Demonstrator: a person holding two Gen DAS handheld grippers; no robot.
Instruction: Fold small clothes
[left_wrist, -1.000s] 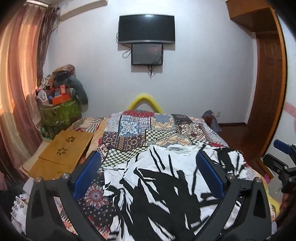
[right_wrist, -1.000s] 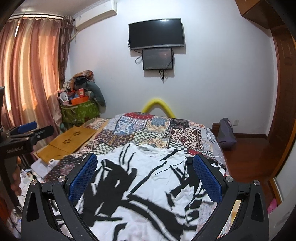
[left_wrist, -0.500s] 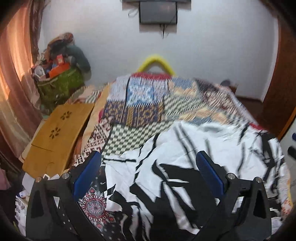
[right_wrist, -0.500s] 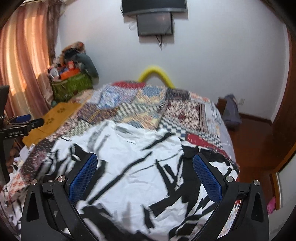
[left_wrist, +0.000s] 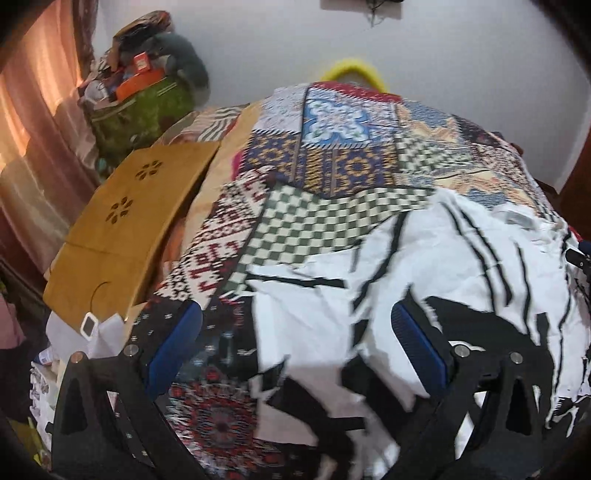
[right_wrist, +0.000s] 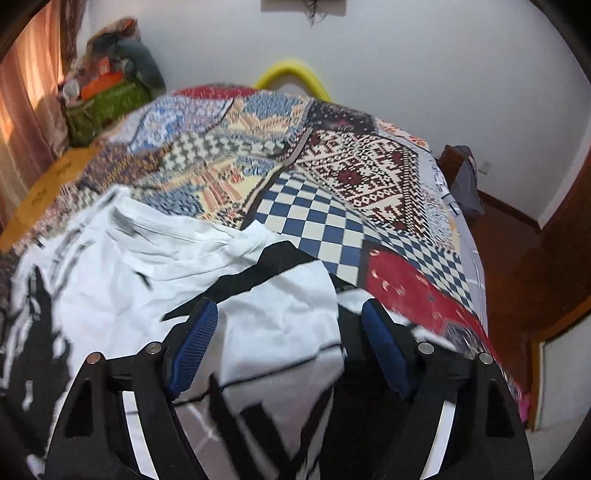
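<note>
Both grippers are being pointed steeply down at a white garment with black streaks (left_wrist: 424, 266) that is lying spread across a patchwork bedspread (left_wrist: 332, 162). On the left gripper (left_wrist: 295, 343) the blue-padded jaws are being held wide apart, one finger over the bedspread and the other over the garment's left edge, with nothing being pinched between them. On the right gripper (right_wrist: 288, 339) the jaws are being drawn together around a raised white fold of the garment's right side; the cloth is seen lying between the blue pads (right_wrist: 194, 347), though the pads are not yet pressing on it. The garment is being shown rumpled, its far edge lying against the checked patches of the bedspread. A yellow arch (right_wrist: 293, 75) is showing beyond the bed's far end against a white wall (left_wrist: 443, 55). A wooden lap desk (left_wrist: 129, 214) is leaning beside the bed's left side, with a green bag (left_wrist: 136, 110) of clutter and a pink curtain (left_wrist: 33, 110) behind it.
</note>
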